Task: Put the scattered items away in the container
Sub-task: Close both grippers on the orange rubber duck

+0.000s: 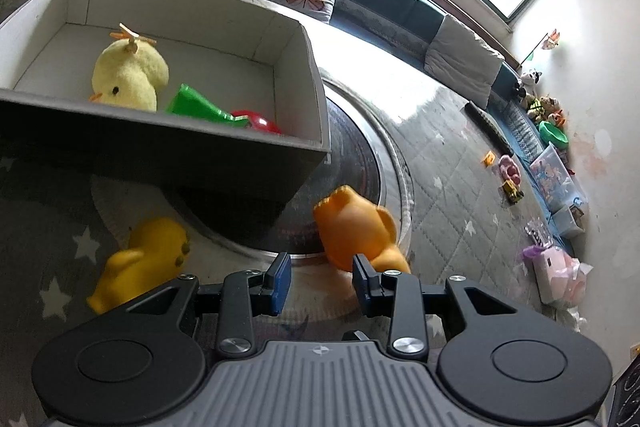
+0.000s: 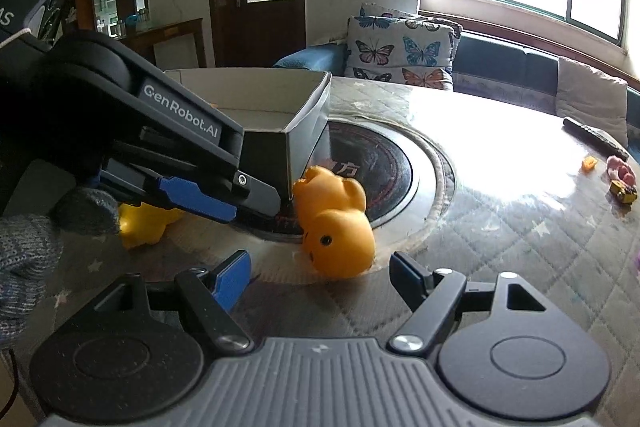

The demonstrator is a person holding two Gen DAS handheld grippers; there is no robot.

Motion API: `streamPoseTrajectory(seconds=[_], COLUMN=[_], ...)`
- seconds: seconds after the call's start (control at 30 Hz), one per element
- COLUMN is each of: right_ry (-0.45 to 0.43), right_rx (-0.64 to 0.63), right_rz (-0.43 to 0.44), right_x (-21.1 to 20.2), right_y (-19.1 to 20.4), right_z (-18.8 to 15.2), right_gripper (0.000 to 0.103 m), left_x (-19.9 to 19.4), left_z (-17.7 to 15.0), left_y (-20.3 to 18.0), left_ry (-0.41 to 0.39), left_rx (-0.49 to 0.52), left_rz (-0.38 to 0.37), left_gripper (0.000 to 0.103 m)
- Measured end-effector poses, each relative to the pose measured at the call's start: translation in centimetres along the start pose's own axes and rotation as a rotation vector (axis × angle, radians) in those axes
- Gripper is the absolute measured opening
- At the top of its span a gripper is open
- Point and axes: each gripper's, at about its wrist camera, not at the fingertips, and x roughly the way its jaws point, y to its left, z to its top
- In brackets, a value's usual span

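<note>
orange rubber toy (image 2: 336, 223) on its side by box (image 2: 304, 131) | looks light, squashy, slick: pinch the round body | right gripper (image 2: 320, 277) wide open, empty | left gripper (image 1: 320, 277) partly open, empty

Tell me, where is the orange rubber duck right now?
The orange rubber duck lies on the table just outside the box's near corner, ahead of the right gripper, with the yellow duck to its left.

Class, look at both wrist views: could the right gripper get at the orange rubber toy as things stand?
Probably yes: the right gripper stands open, empty, facing the orange rubber toy with bare table between; the left gripper hovers beside it.
</note>
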Motion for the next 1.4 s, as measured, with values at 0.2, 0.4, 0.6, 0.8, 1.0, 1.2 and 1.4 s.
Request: streamPoseTrajectory(seconds=[0.2,0.4,0.6,0.8,1.0,1.2,1.4], right_ry=[-0.008,0.002,0.018,0.036,0.045,0.046,0.050], right_rx=[-0.012,-0.027,-0.027,-0.021,-0.010,-0.012,0.016], right_rz=[0.005,0.011,0.027,0.058,0.070,0.068,0.084], right_x=[0.9,2.1,3.1,3.6,3.7,3.3,2.9], right_y=[-0.3,-0.5,-1.0,-1.1,-1.3,-1.5,-2.0], right_z=[0.9,1.5,1.7,1.7,1.7,1.6,1.5], right_gripper=[0.078,0.077,0.069,0.058,0.048,0.047,0.047], left_x=[0.4,1.2,2.4,3.6,4.0,4.2,4.1], left_z=[1.3,2.1,2.8,3.2,3.3,3.5,3.3], left_y=[-0.5,-0.8,-0.6,-0.1,-0.1,0.1,0.3], left_ry=[-0.014,-0.007,0.010,0.030,0.029,0.046,0.045], left_rx=[-0.005,-0.026,-0.071,-0.134,-0.163,-0.185,-0.190], left_rz=[-0.008,-0.032,-0.034,-0.048,-0.052,-0.065,-0.051], left_gripper=[0.036,0.037,0.037,0.037,0.037,0.037,0.037])
